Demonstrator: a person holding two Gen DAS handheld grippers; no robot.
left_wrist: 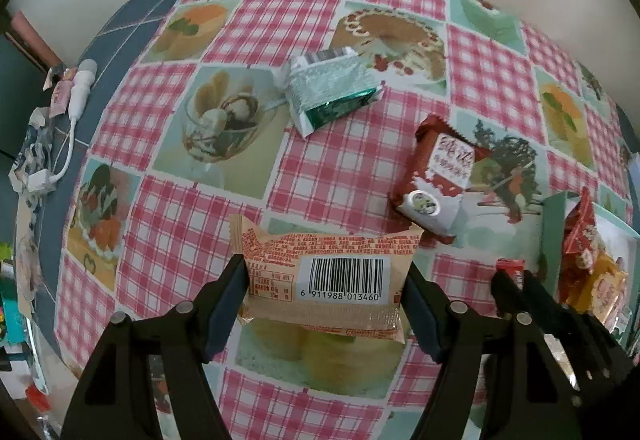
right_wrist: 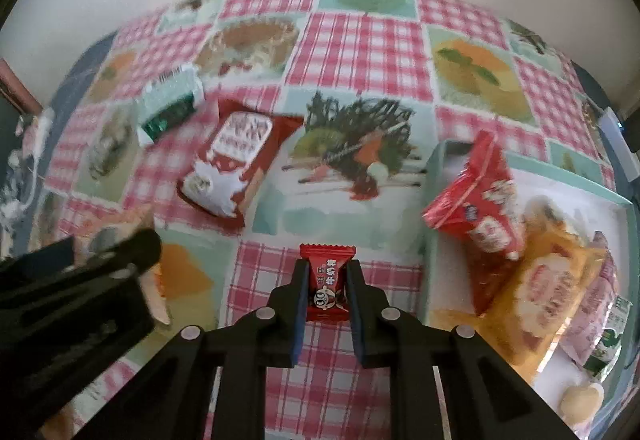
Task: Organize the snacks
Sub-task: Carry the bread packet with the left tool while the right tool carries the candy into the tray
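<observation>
Snacks lie on the checked tablecloth (left_wrist: 320,19) and in the tray (right_wrist: 434,199). Right gripper (right_wrist: 327,290) pinches a small red candy (right_wrist: 327,280), light and crinkly; left gripper (left_wrist: 324,288) holds a soft beige packet (left_wrist: 324,272) by its short ends

Worktop (left_wrist: 312,167) under pink-check cloth with dessert pictures. Silver-green packet (left_wrist: 332,89) lying toward far side, tilted. Red-and-white packet (left_wrist: 434,181) nearer, off to its right, well apart from it. Mint-rimmed tray (right_wrist: 434,199) sitting at right edge of worktop. White cable with plug (left_wrist: 78,95) on bare blue strip at far left, beside crumpled wrappers (left_wrist: 32,155).
</observation>
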